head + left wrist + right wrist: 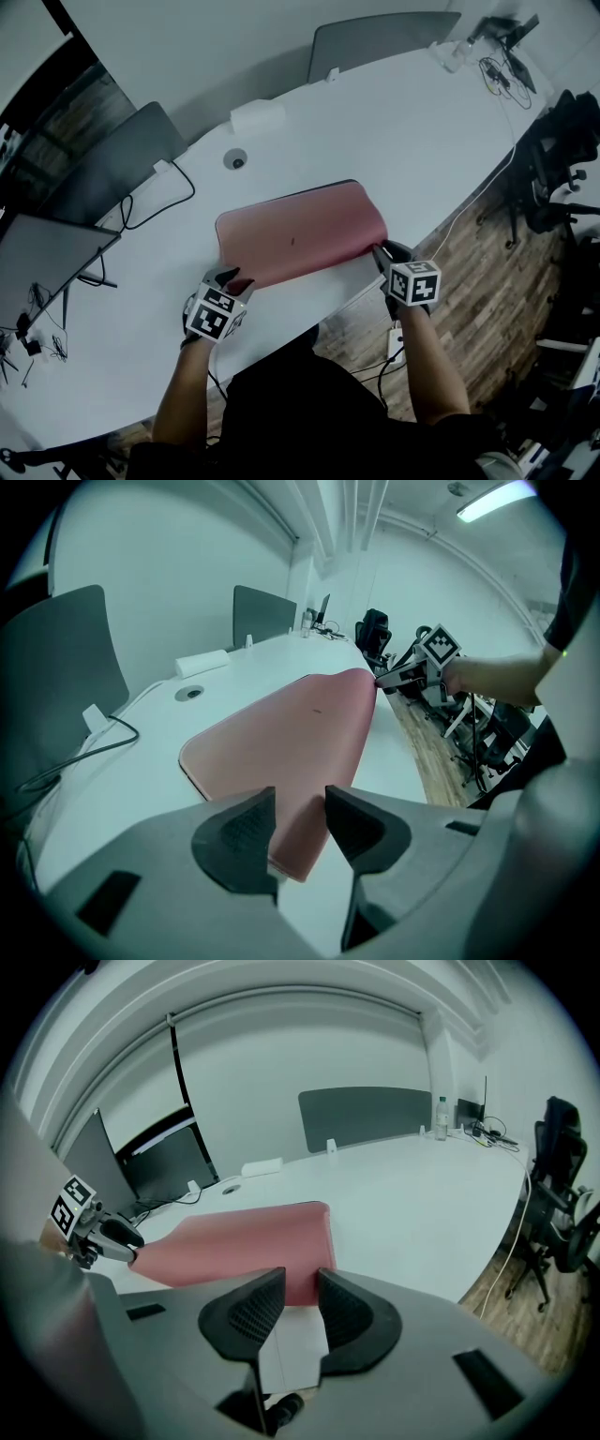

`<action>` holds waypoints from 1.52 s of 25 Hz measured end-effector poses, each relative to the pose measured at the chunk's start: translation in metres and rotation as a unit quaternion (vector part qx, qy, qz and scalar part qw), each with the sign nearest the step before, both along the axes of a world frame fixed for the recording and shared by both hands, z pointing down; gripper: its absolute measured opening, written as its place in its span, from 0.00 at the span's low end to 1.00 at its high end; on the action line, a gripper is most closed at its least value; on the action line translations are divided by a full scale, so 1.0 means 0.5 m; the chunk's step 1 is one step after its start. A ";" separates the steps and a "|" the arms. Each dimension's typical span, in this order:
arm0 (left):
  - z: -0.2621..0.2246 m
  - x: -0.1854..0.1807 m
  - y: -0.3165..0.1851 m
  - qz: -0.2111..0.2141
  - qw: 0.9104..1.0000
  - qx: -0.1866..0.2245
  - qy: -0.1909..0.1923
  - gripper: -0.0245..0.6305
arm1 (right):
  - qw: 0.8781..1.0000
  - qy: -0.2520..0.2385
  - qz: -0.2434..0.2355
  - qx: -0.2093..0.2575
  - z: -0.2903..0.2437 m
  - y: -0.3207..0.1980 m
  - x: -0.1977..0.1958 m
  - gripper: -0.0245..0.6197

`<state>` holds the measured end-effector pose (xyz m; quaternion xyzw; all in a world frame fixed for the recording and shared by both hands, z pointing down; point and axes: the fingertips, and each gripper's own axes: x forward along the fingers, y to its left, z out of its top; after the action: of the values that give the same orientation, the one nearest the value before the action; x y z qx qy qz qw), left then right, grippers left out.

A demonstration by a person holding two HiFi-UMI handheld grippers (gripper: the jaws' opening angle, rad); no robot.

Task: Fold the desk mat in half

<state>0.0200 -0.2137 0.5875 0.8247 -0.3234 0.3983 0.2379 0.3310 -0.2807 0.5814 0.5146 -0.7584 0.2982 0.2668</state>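
The pink rectangular desk mat point(300, 234) lies flat on the white curved counter point(403, 131). The left hand-held gripper point(228, 278) hovers spread at its near left corner. The right hand-held gripper point(380, 253), jaws narrowly apart, is at its near right corner; neither pinches it.

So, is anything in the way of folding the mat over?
Nothing visible does. The desk mat is bare but for a tiny dark mark. The left gripper and right gripper sit at its near corners, jaws apart. The cable, grommet and white box lie beyond its far edge, clear of it.
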 end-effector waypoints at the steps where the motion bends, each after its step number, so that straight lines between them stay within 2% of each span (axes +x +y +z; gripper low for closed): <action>1: 0.001 -0.001 -0.001 0.002 1.000 0.002 -0.002 0.26 | 1.000 0.003 0.001 0.002 -0.003 -0.004 -0.001 0.21; 7: 0.017 0.000 -0.003 0.008 1.000 -0.007 0.006 0.27 | 0.999 0.024 -0.011 0.027 -0.035 -0.027 -0.018 0.21; 10: 0.032 -0.003 -0.002 0.000 1.000 -0.017 0.012 0.28 | 0.999 0.036 -0.009 0.029 -0.032 -0.048 -0.018 0.34; 12: 0.036 -0.004 0.001 -0.008 0.999 -0.026 0.018 0.28 | 1.000 0.029 -0.007 0.004 -0.010 -0.054 -0.017 0.40; 15: 0.035 -0.002 0.000 -0.011 0.999 -0.028 0.027 0.28 | 1.000 0.013 -0.004 -0.022 0.011 -0.059 -0.015 0.39; 19: 0.039 -0.003 0.001 -0.014 0.999 -0.031 0.030 0.28 | 1.000 0.001 -0.023 -0.002 -0.014 -0.076 -0.025 0.37; 28: 0.055 -0.002 0.002 -0.032 0.997 -0.057 0.048 0.28 | 0.999 0.027 -0.041 0.010 -0.022 -0.121 -0.047 0.36; 33: 0.042 0.001 0.003 -0.020 0.998 -0.045 0.040 0.28 | 0.998 0.027 -0.053 0.017 -0.029 -0.149 -0.057 0.36; 38: 0.014 0.015 0.013 0.003 0.999 -0.029 0.030 0.28 | 0.997 0.046 -0.054 0.001 0.001 -0.171 -0.061 0.36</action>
<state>0.0273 -0.2074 0.5943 0.8303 -0.3015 0.3831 0.2700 0.3006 -0.3662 0.5820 0.4863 -0.7724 0.2583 0.3165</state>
